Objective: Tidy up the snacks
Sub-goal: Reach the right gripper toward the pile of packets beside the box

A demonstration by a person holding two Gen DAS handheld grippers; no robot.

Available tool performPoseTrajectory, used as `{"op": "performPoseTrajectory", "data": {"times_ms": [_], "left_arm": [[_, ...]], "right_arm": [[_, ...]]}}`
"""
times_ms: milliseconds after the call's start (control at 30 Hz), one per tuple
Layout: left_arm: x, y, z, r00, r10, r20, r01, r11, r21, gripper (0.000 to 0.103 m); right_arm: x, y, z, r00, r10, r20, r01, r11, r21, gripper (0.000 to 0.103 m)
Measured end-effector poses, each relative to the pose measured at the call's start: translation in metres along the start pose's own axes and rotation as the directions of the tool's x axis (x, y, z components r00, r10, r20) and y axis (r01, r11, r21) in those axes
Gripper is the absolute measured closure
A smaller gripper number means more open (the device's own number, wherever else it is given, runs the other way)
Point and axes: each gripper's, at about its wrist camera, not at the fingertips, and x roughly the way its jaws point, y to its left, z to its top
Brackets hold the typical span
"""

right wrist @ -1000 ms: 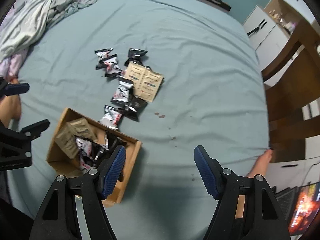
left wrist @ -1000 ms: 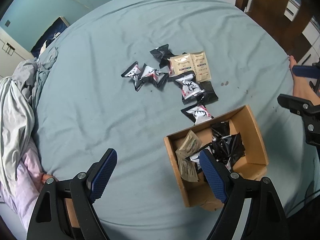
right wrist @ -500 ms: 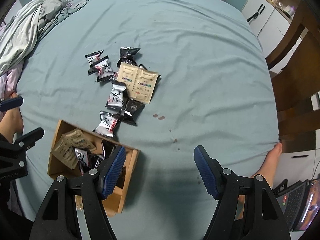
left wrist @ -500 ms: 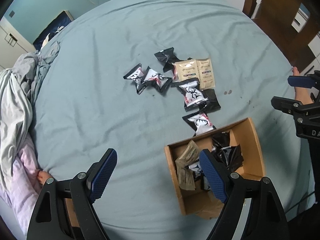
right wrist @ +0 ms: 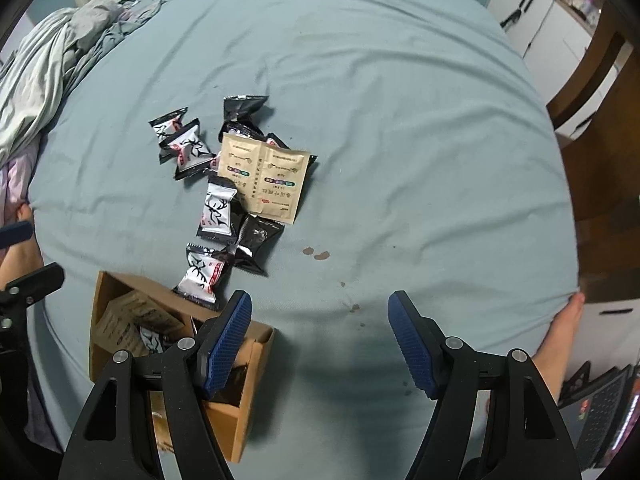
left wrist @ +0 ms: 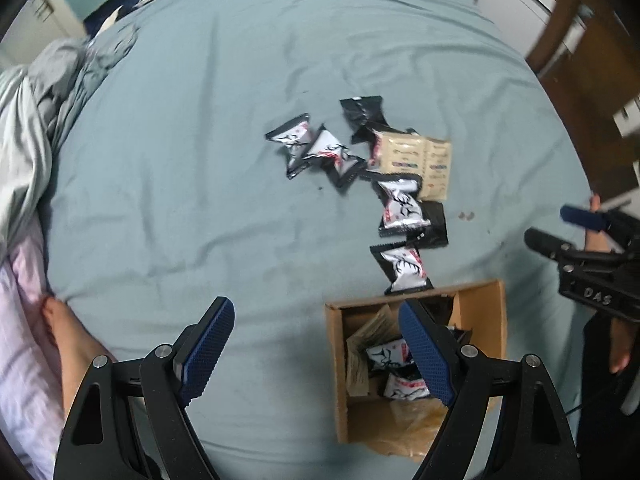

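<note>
tan sachet pair (right wrist: 265, 178), long axis approx sideways, print upside-down

Right tool (right wrist: 320, 336) hangs above the bed (right wrist: 400, 120), jaws apart, nothing between them. Cardboard box (right wrist: 248, 408) sits lower left, partly behind the tool's left finger, packets inside. Loose snack packets (right wrist: 216, 208) trail from the box's far edge up the sheet; a tan twin sachet (right wrist: 266, 178) lies atop them. Crumpled bedding (right wrist: 60, 64) upper left.
</note>
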Motion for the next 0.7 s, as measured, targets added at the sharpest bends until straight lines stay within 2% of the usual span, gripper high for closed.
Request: {"op": "performPoseTrajectory", "data": {"times_ms": [300,467,700], "left_arm": [[0.013,0.009,0.002,1.000,-0.007,-0.021,0.007,1.000,-0.015,0.018],[0.020,0.011,-0.001,1.000,0.001,-0.017,-0.001,1.000,-0.008,0.018],[0.026,0.007,-0.009,0.999,0.009,-0.032,-0.008,0.999,0.035,0.018]], "right_arm": [[0.034,0.004,0.025,0.999,0.034,-0.021,-0.034,0.999,0.036,0.033],[0.061,0.010,0.039,0.996,0.079,-0.050,-0.077,0.996,0.052,0.033],[0.119,0.039,0.060,0.988,0.107,-0.110,-0.112,0.993,-0.041,0.033]]}}
